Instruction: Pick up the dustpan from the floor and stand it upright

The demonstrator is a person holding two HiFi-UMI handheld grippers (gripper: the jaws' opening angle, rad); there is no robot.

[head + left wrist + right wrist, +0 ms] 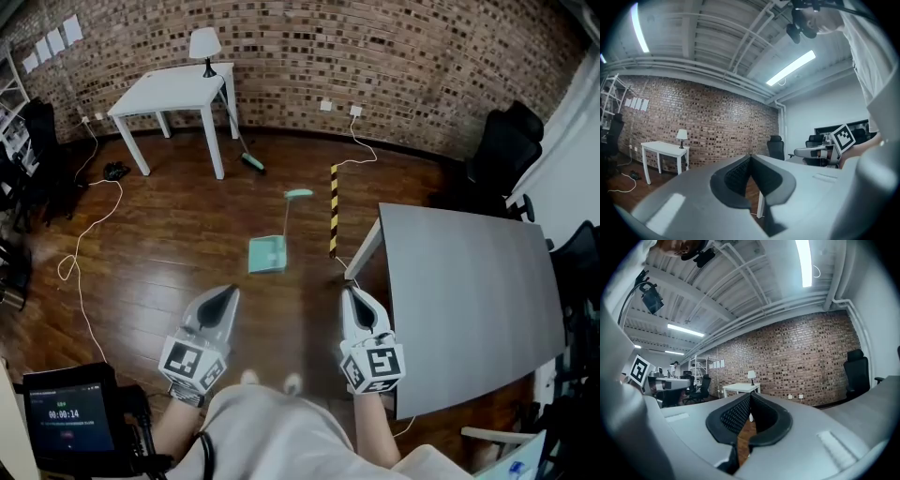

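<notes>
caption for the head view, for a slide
Left gripper and right gripper, both shut, face a mint-green long-handled dustpan lying on the dark wooden floor.

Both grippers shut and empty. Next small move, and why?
Probably step toward the dustpan and open the jaws of the right gripper: the dustpan lies flat on the floor, well ahead of it and of the left gripper, and both are shut on nothing.

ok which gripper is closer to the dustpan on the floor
Left. The left gripper sits just below-left of the dustpan in the head view; the right gripper is farther off, below-right.
</notes>
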